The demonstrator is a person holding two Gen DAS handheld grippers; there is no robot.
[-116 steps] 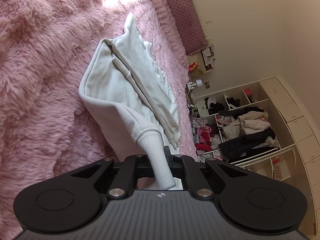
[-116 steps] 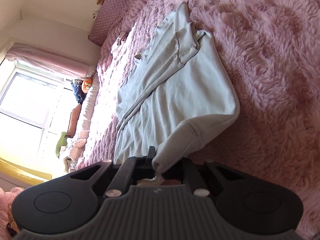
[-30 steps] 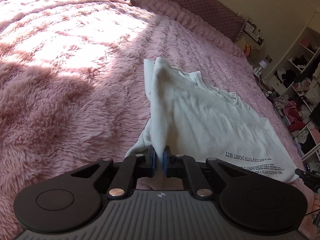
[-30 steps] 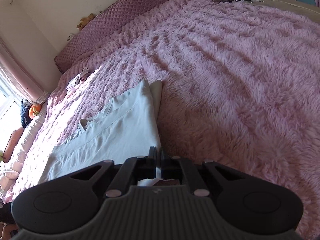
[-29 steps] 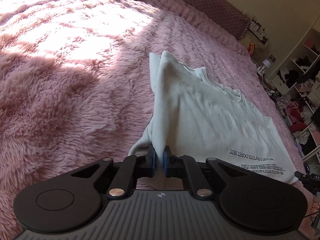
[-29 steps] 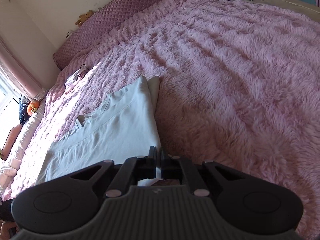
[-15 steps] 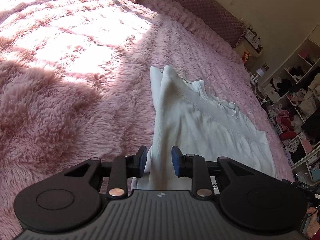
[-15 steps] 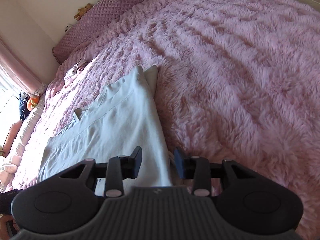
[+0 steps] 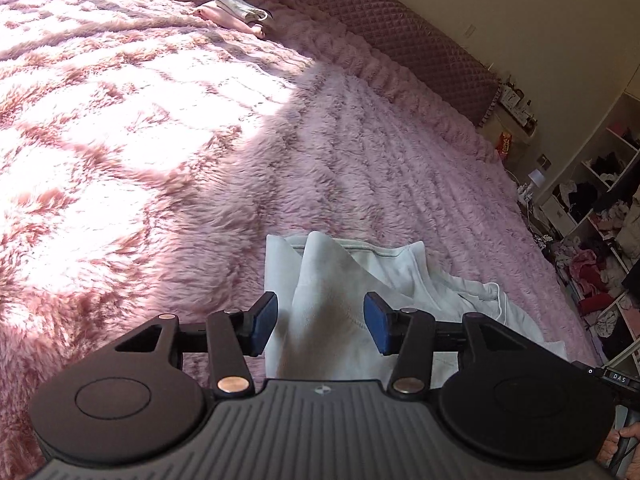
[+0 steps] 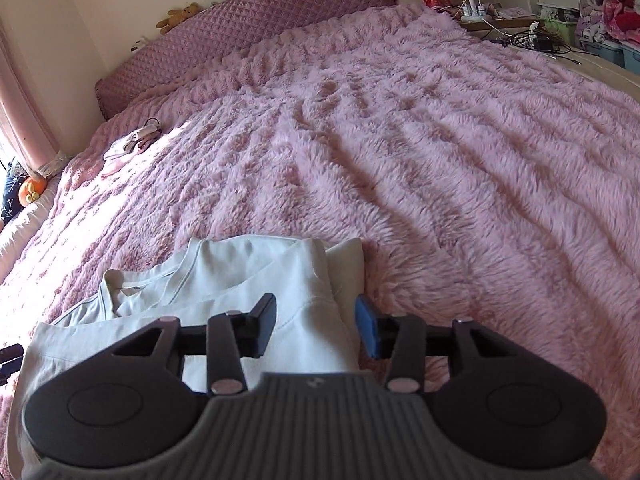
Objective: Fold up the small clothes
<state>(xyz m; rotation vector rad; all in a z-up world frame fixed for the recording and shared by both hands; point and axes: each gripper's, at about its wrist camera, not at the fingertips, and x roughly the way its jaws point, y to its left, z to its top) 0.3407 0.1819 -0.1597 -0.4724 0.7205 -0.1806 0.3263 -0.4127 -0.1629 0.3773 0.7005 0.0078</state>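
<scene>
A white sweatshirt (image 9: 404, 280) lies on the fluffy pink bedspread (image 9: 160, 140), folded over with its neckline showing; it also shows in the right wrist view (image 10: 224, 280). My left gripper (image 9: 322, 322) is open above the sweatshirt's left edge, with cloth lying between its spread jaws. My right gripper (image 10: 316, 326) is open above the sweatshirt's right edge, cloth lying loose between its jaws. Neither gripper holds the cloth.
A small pile of pink and white clothes (image 9: 236, 12) lies far off near the quilted purple headboard (image 9: 380, 32); it also shows in the right wrist view (image 10: 128, 144). Shelves of clothes (image 9: 600, 240) stand at the right. A nightstand with a lamp (image 10: 472, 4) is beside the bed.
Both grippers opened and let go of the sweatshirt's edges, which now lie on the bed. Both grippers have drawn back and tilted up a little.
</scene>
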